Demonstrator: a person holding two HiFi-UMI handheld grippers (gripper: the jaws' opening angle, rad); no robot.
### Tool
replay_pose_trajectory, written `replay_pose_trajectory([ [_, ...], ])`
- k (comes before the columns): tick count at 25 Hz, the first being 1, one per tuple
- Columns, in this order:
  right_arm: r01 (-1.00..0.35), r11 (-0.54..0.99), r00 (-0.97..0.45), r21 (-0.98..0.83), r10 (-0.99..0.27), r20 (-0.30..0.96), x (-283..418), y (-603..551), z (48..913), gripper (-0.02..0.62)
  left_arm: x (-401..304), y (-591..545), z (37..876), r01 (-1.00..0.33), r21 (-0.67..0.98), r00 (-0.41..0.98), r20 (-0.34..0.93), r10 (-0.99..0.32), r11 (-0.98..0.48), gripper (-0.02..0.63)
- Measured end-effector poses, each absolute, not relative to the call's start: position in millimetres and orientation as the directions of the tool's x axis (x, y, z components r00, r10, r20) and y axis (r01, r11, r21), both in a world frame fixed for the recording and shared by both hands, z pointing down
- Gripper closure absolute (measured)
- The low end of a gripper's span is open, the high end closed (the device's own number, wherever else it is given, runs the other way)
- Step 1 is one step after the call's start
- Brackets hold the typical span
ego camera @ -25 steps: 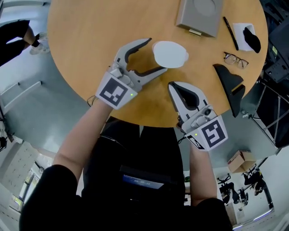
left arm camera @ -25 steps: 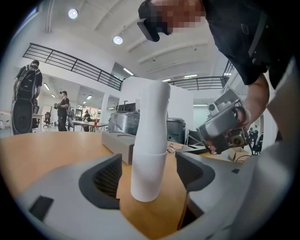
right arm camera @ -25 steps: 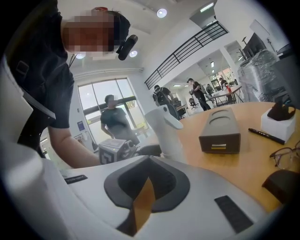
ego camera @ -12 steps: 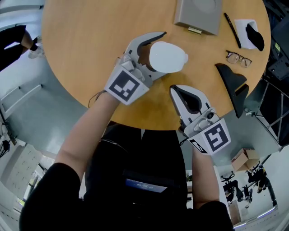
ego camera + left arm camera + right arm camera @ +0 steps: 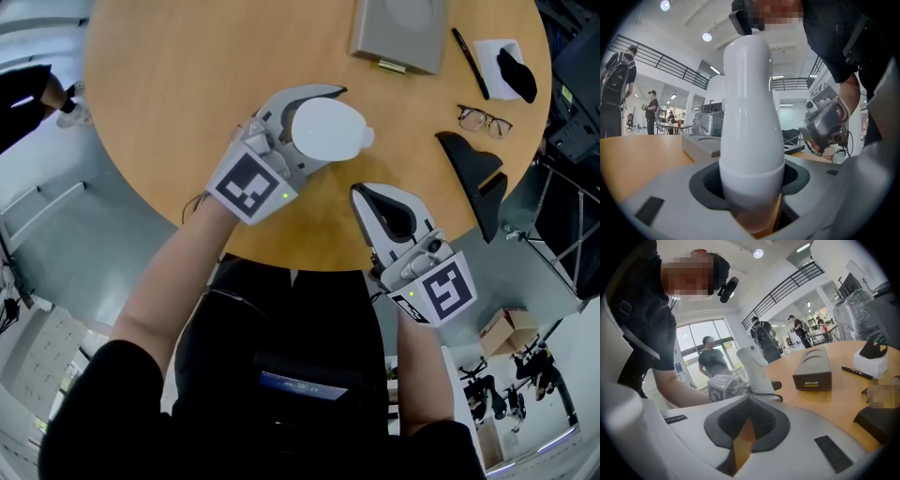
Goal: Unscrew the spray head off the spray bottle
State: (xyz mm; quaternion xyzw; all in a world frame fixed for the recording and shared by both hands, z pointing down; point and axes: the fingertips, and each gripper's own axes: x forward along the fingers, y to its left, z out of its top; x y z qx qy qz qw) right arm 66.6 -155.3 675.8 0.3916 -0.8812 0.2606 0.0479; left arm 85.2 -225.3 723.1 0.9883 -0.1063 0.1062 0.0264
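A white spray bottle [image 5: 328, 131] stands upright on the round wooden table [image 5: 169, 94]; from above I see mostly its spray head. My left gripper [image 5: 336, 127] reaches in from the left with one jaw on each side of the bottle's lower body [image 5: 752, 117]. Its jaws are closing, and a thin strip of table still shows between the bottle and the right jaw. My right gripper [image 5: 364, 192] is shut and holds nothing, near the table's front edge, to the right of the bottle and nearer me. It points at the bottle [image 5: 754, 369].
At the far edge lies a grey box [image 5: 398, 33]. Right of it are a black pen [image 5: 466, 61], a black item on a white cloth [image 5: 514, 70], glasses [image 5: 485, 120] and a black wedge-shaped object [image 5: 473, 164]. The table edge runs just under my right gripper.
My left gripper has moved forward from beside the bottle until its jaws stand around it, and the jaws have narrowed. The right gripper has barely moved.
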Motion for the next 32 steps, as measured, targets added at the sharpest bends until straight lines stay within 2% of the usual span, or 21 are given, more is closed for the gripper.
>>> replay_pose_trajectory([
  [16, -0.636, 0.708, -0.769, -0.307, -0.615, 0.175, 38.4, -134.9, 500.5, 0.589, 37.0, -174.7, 552.1, -0.226, 0.053, 0.95, 0.234, -0.208, -0.973, 0.308],
  [20, -0.614, 0.737, -0.788, -0.283, -0.593, 0.164, 34.4, -126.0, 455.9, 0.564, 33.8, -160.6, 512.3, -0.248, 0.056, 0.942, 0.246, -0.227, -0.967, 0.308],
  [22, -0.606, 0.748, -0.795, -0.272, -0.584, 0.163, 32.6, -122.4, 435.9, 0.54, 31.9, -154.7, 492.4, -0.256, 0.069, 0.942, 0.242, -0.233, -0.964, 0.308],
  [32, -0.539, 0.816, -0.842, -0.209, -0.531, 0.099, 14.5, -113.4, 337.9, 0.32, 34.9, -119.1, 419.4, -0.235, 0.089, 0.943, 0.263, -0.205, -0.968, 0.308],
])
